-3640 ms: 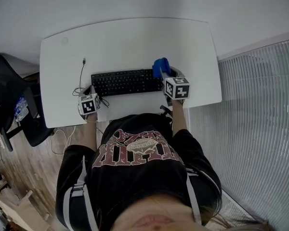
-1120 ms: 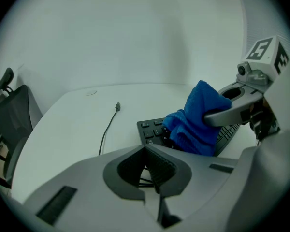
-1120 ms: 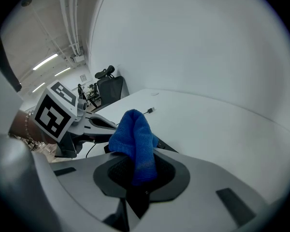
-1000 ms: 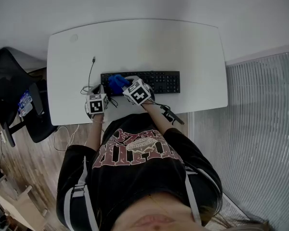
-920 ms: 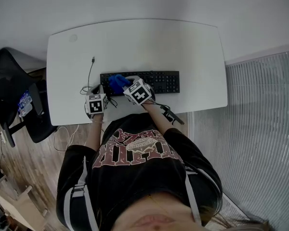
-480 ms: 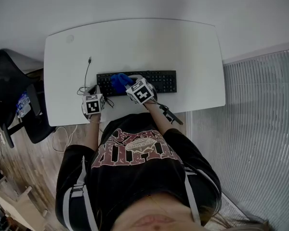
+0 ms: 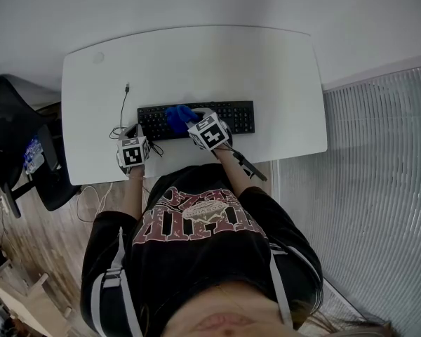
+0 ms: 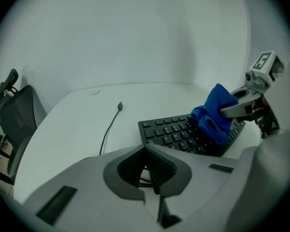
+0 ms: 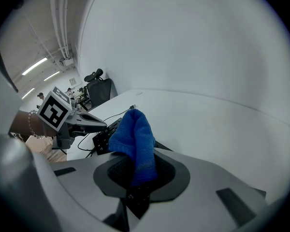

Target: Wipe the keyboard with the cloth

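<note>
Jaws of the right gripper (image 9: 139,174) are closed tight on a blue cloth (image 9: 134,138), which bunches up out of them and hangs forward. Under the cloth lies a black keyboard (image 7: 224,116), and the cloth rests on its left half, just ahead of this gripper's marker cube. Beside it, at the keyboard's left end, sits the left gripper (image 8: 152,172); its jaws are closed together with nothing caught between them. Beyond the left gripper a thin dark cable (image 8: 109,128) loops near the keyboard's corner, then runs away across the bare top to a small loose plug. Keyboard and cable are all that lies on the white table (image 7: 196,62), which has rounded corners and stands against a plain pale wall. Off past the left gripper stands a black office chair (image 7: 14,139) on a wooden floor (image 7: 45,248). Off past the right gripper runs a pale ribbed panel (image 7: 379,188).
</note>
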The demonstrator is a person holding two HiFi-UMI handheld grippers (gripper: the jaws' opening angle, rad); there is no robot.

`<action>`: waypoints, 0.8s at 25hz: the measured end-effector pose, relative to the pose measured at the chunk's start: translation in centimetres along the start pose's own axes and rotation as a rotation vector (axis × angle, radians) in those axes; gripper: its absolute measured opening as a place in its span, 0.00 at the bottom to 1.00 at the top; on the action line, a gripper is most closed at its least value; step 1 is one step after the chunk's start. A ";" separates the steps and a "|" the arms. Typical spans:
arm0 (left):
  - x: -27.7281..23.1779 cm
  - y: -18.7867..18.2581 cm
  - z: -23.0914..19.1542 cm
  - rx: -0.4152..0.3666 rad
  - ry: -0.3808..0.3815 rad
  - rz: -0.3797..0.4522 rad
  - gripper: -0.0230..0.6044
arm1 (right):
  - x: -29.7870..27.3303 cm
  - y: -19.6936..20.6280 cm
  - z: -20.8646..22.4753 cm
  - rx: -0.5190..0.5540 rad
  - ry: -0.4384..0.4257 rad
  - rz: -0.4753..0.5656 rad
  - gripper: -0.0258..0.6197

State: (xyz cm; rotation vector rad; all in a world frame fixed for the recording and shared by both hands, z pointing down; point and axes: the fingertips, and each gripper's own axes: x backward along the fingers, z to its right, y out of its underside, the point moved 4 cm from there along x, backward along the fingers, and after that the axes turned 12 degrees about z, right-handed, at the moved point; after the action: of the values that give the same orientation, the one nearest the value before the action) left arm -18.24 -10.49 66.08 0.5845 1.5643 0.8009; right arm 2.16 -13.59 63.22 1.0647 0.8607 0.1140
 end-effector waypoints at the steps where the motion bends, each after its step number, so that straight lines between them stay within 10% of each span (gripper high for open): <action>1: 0.0 0.1 0.0 -0.001 -0.002 0.000 0.09 | 0.2 0.1 0.2 -0.003 0.005 0.001 0.14; 20: 0.1 0.1 0.0 0.001 -0.013 -0.002 0.09 | 3.7 1.8 3.9 -0.076 0.098 0.009 0.14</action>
State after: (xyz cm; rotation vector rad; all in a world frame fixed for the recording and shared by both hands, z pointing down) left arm -18.21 -10.37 66.12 0.5874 1.5528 0.7932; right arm 7.90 -13.73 63.36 0.9984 0.9335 0.2061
